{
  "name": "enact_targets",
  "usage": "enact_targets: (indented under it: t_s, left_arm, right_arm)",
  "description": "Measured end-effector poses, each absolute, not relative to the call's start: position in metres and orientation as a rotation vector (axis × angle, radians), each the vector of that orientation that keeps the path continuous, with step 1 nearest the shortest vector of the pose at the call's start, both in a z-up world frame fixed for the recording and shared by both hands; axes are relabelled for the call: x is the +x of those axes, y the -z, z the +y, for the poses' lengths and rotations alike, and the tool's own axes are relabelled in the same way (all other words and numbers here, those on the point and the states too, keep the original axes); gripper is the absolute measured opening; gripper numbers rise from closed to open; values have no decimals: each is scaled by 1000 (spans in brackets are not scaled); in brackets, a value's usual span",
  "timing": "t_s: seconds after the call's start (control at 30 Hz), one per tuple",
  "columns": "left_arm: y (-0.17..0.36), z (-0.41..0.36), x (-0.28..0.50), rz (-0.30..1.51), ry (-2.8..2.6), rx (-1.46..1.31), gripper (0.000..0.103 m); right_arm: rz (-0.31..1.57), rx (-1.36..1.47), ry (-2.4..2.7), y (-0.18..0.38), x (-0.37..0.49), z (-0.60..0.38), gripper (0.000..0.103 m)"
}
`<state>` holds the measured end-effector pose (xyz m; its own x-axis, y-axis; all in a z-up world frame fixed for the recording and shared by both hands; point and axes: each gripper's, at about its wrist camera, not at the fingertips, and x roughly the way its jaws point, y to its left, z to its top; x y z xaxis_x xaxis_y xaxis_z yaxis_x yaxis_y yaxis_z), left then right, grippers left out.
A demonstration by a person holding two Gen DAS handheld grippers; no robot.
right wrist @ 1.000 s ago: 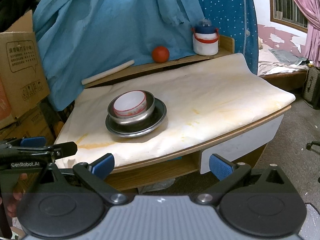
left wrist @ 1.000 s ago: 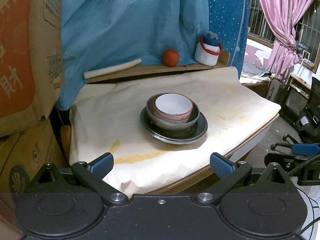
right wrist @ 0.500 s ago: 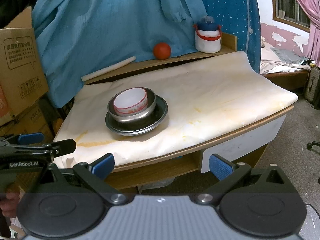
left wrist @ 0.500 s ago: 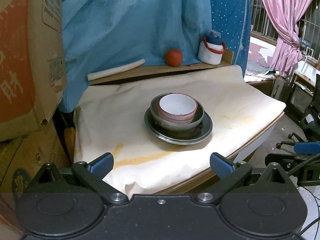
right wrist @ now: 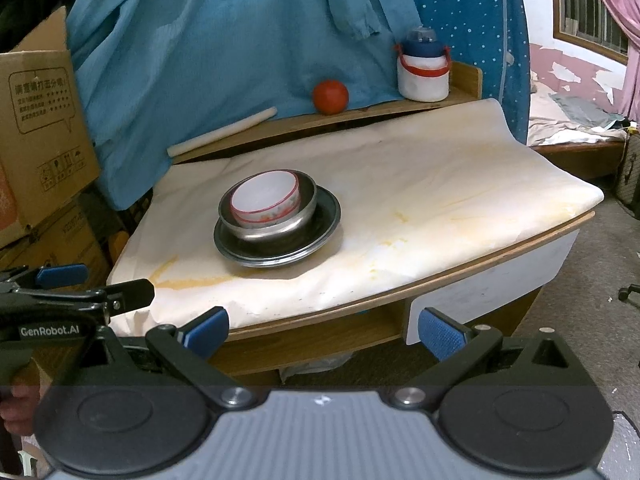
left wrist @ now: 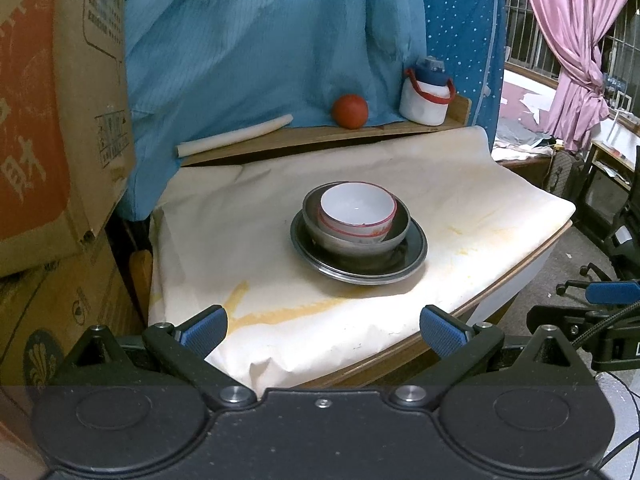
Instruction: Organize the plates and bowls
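Note:
A white bowl with a red rim [left wrist: 357, 211] [right wrist: 266, 200] sits nested in a steel bowl [left wrist: 356, 236] [right wrist: 272, 226], which rests on a dark steel plate [left wrist: 404, 258] [right wrist: 320, 224] on the paper-covered table [left wrist: 460, 184] [right wrist: 440, 184]. My left gripper [left wrist: 323, 330] is open, hanging short of the table's front edge with nothing between its blue pads. My right gripper [right wrist: 323, 330] is also open and empty, lower and farther back, in front of the table's edge. The left gripper [right wrist: 60, 292] shows at the left of the right wrist view.
On the wooden ledge behind stand a red ball [left wrist: 349, 111] [right wrist: 330, 97], a white jug with a red handle [left wrist: 425, 96] [right wrist: 422, 70] and a white roll [left wrist: 234, 135] [right wrist: 222, 131]. Cardboard boxes [left wrist: 52, 120] [right wrist: 38, 120] crowd the left. An office chair [left wrist: 616, 216] stands right.
Both grippers have drifted slightly, so the stack sits a little further right and nearer in both views. The dishes themselves have not moved, and both grippers stay open.

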<state>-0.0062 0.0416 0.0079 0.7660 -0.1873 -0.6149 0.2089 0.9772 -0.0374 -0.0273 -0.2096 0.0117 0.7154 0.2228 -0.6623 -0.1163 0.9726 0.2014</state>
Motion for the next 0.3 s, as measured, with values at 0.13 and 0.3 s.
enact_targets:
  t_s: [0.13,0.3]
  left_arm:
    - [-8,42,-6,662,215,35,102]
    - [-7,40,-5,665,211,36,102]
  right_arm:
    - [754,150,-193,-11,-26,-210,103]
    - [756,151,-193,-10,-25,-212,103]
